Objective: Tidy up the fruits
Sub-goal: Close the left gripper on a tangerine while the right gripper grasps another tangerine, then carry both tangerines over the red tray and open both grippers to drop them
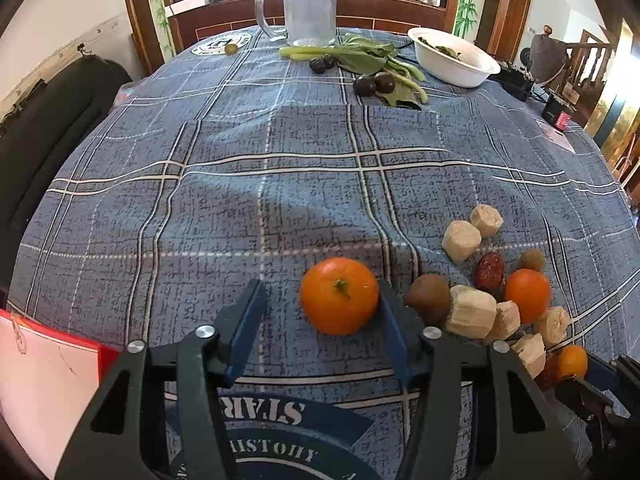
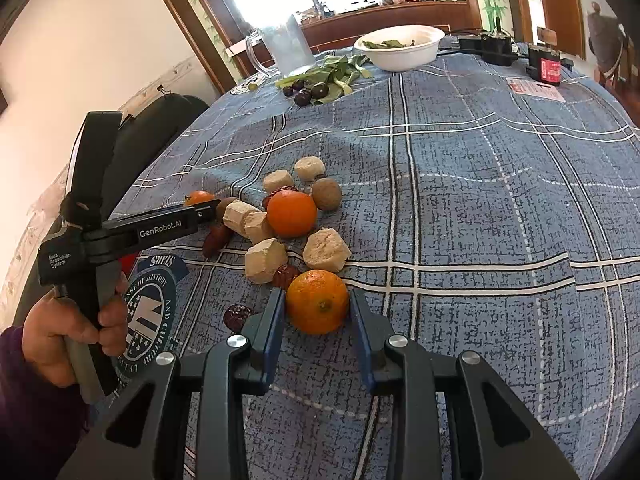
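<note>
My left gripper [image 1: 320,300] is open around an orange tangerine [image 1: 339,295] on the blue plaid cloth; its right finger touches the fruit, its left finger stands apart. My right gripper [image 2: 318,308] is closed against a second tangerine [image 2: 317,301], both pads touching its sides. A pile lies between them: a third tangerine [image 2: 291,213], beige sugarcane chunks [image 2: 326,249], red dates [image 2: 285,276], brown kiwis [image 2: 326,193]. The pile also shows in the left wrist view [image 1: 470,310]. The left gripper body [image 2: 160,228] shows at the left of the right wrist view.
At the far end stand a glass mug [image 1: 308,6], leafy greens [image 1: 372,58], dark plums [image 1: 374,84] and a white bowl [image 1: 456,58]. A red and white booklet [image 1: 40,384] lies near left. Black devices [image 2: 496,46] sit far right.
</note>
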